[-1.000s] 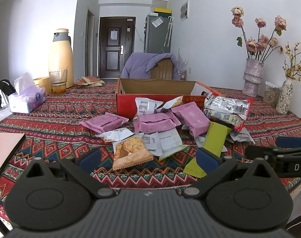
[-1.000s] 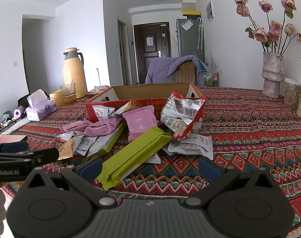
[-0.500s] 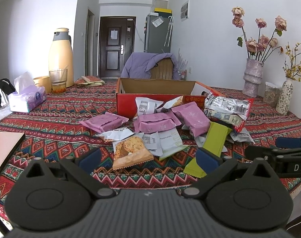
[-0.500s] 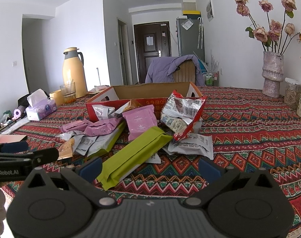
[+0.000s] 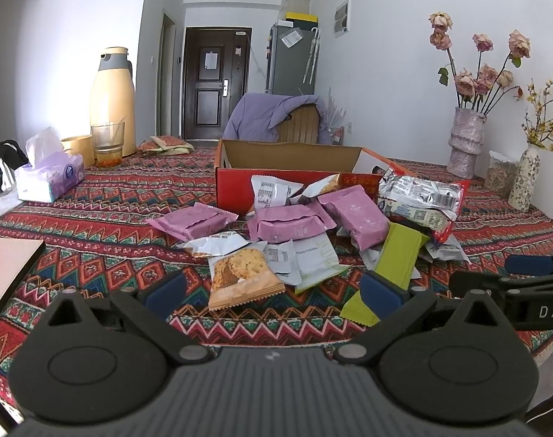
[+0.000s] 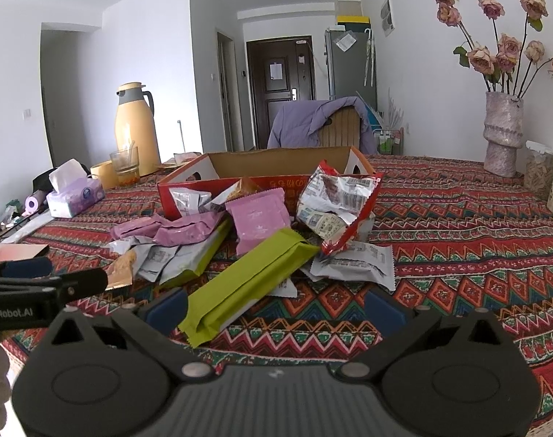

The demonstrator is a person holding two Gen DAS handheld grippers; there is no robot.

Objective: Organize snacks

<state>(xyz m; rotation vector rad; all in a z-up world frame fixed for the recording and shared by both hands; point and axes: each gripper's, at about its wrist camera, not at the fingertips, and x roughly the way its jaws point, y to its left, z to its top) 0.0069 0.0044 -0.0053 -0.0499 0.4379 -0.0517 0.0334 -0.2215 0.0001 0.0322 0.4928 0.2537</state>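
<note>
A heap of snack packets lies on the patterned tablecloth in front of an open red cardboard box. It holds pink packets, a long green packet, an orange biscuit packet and a red and silver bag. My left gripper stands open just short of the biscuit packet, with nothing between its fingers. My right gripper is open too, its left pad beside the near end of the green packet.
A tissue box, a glass and a yellow thermos stand at the back left. Vases with dried flowers stand at the right. A pink board lies at the left edge. A chair with a purple jacket is behind the box.
</note>
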